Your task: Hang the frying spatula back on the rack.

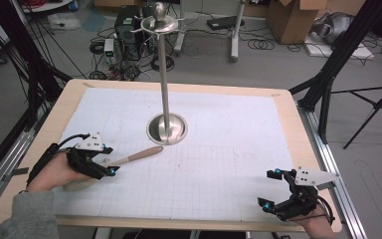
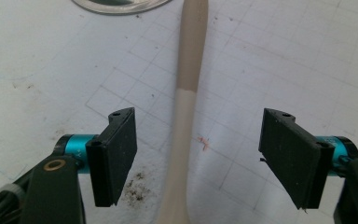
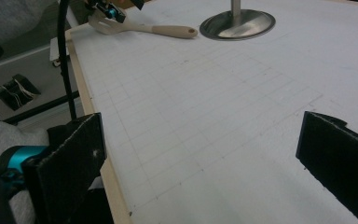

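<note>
Beige slotted spatula (image 2: 186, 121) lying between the left gripper's (image 2: 200, 154) wide-apart jaws, untouched; right gripper (image 1: 271, 188) parted, near right edge of white gridded mat (image 1: 229, 149)

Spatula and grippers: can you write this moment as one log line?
left gripper: open, astride spatula handle | right gripper: open, holding nothing | spatula: flat on mat, near stand base

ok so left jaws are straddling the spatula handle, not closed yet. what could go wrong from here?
Two risks, both guesses:
1. The left gripper is open around the thin neck of the spatula, close to its head. Gripped there, the long handle may swing or twist in the jaws when lifted.
2. The handle's tip lies close beside the stand's round base. Sliding or pivoting the spatula forward could knock it against the base.

The right gripper sits open and well apart, so it looks unlikely to interfere.
</note>
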`<action>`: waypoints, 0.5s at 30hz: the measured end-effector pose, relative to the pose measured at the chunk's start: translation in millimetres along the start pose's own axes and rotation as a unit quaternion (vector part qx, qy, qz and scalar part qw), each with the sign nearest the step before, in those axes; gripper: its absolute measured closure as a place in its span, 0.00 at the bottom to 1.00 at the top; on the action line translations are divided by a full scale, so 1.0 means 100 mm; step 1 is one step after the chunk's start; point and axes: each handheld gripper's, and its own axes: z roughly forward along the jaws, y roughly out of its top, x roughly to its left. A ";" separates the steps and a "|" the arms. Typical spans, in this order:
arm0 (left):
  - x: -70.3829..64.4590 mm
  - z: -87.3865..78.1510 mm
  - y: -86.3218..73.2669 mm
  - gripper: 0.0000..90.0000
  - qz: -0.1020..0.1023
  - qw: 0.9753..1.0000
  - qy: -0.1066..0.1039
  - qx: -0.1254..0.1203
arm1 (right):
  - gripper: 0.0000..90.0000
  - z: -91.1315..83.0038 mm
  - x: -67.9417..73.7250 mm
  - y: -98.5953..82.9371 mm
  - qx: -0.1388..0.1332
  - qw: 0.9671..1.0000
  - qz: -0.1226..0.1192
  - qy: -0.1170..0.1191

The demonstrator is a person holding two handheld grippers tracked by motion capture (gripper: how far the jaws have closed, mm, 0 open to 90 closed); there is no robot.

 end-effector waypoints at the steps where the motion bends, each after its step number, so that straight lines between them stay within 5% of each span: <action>1: 0.00 0.00 0.00 0.33 0.001 1.000 0.001 0.001 | 0.01 0.00 0.00 0.00 0.001 1.000 0.001 -0.001; 15: -0.02 0.03 -0.02 0.47 0.020 0.999 0.011 0.025 | 0.01 0.00 0.00 0.00 0.001 1.000 0.003 0.002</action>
